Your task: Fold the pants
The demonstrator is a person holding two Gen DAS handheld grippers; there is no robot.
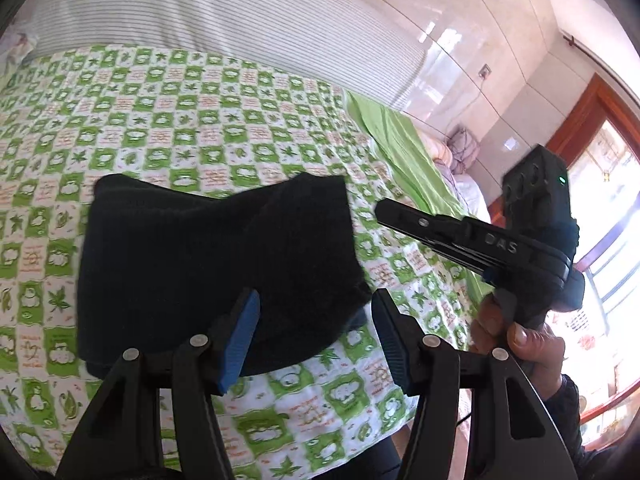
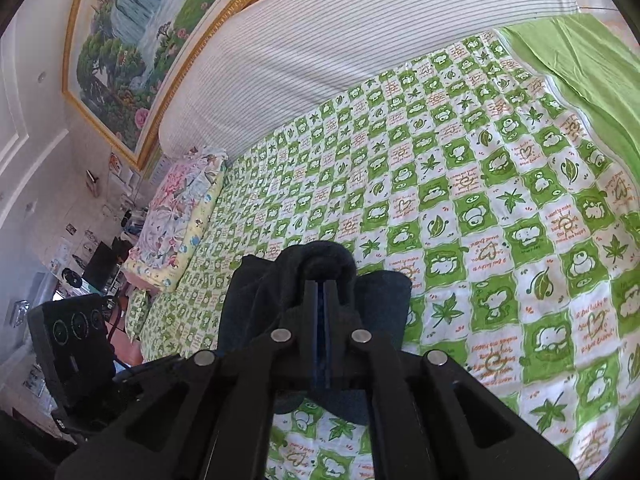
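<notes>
The black pants (image 1: 200, 260) lie folded into a compact bundle on the green-and-white checked quilt (image 1: 192, 120). My left gripper (image 1: 316, 332) hangs just in front of the bundle's near right corner. Its blue pads (image 1: 242, 336) stand wide apart and press on nothing. My right gripper (image 1: 380, 211) comes in from the right, held by a hand (image 1: 528, 340). It is shut, and its tip is a short gap away from the bundle's right edge. In the right wrist view the shut right gripper (image 2: 322, 284) points over the pants (image 2: 256, 296), which spread out behind its tip.
A striped padded headboard (image 2: 360, 52) runs along the far side of the bed. A floral pillow (image 2: 180, 216) lies at the left end. A plain green sheet (image 1: 404, 148) borders the quilt on the right. Open quilt (image 2: 500, 220) extends beyond the pants. A framed painting (image 2: 132, 32) hangs above.
</notes>
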